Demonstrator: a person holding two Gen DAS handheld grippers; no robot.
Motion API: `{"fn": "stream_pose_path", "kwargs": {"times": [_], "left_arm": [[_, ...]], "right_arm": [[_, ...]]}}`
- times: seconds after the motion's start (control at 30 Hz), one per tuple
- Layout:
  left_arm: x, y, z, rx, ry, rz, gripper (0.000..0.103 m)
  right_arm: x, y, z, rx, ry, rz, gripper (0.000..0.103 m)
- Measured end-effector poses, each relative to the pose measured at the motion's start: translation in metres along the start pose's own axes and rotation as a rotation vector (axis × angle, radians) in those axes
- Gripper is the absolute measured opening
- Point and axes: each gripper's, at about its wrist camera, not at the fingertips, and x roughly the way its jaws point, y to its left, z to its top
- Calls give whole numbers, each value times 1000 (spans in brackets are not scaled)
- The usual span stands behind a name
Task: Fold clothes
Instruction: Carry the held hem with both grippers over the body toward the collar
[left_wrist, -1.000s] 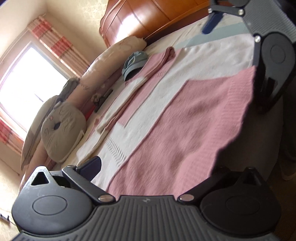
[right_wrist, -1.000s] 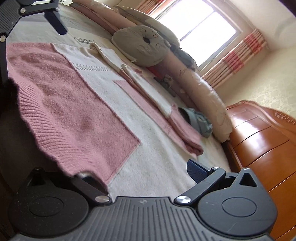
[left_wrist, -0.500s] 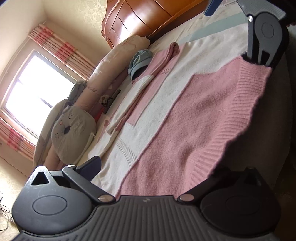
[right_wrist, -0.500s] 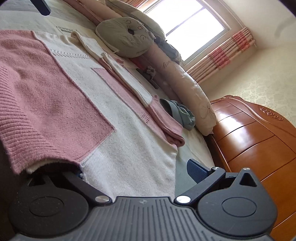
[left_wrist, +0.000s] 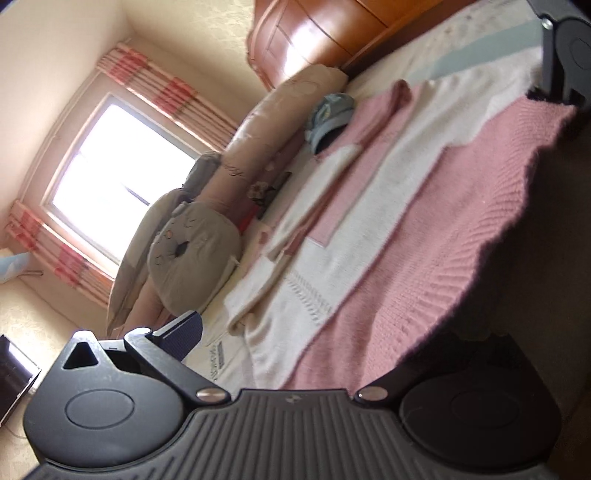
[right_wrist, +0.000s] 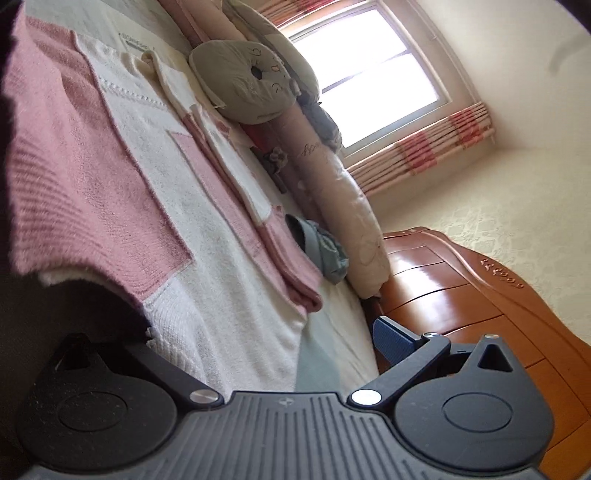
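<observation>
Your left hand-held gripper (left_wrist: 295, 354) is sitting at the near edge of the bed (left_wrist: 476, 40), its fingers spread wide: the blue-padded finger (left_wrist: 181, 332) is standing clear over the sheet, while the other one is hidden under the ribbed hem of the pink and cream knitted sweater (left_wrist: 424, 229), so you cannot tell whether it is gripping the knit. Your right hand-held gripper (right_wrist: 266, 343) is likewise spread at the same edge, one finger lost beneath the cream hem and the blue-padded finger (right_wrist: 391, 336) hanging free beside it. The sweater is lying flat across the bed with its hem lifting off the near edge. Beyond it, a small blue-grey garment (right_wrist: 321, 247) is resting against a long beige bolster (right_wrist: 354, 214), next to a round grey cat-face cushion (right_wrist: 243, 81) along the far edge.
</observation>
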Motion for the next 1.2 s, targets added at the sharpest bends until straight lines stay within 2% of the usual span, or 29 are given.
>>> {"fn": "stream_pose_path", "kwargs": {"times": [0.73,1.2], "left_arm": [[21,20,19,61,-5,48,103],[82,48,39,44,1,49,103]], "right_arm": [[23,-21,15,8,-30,-52,103],[82,-37,42,-23,-40,-42,103]]}}
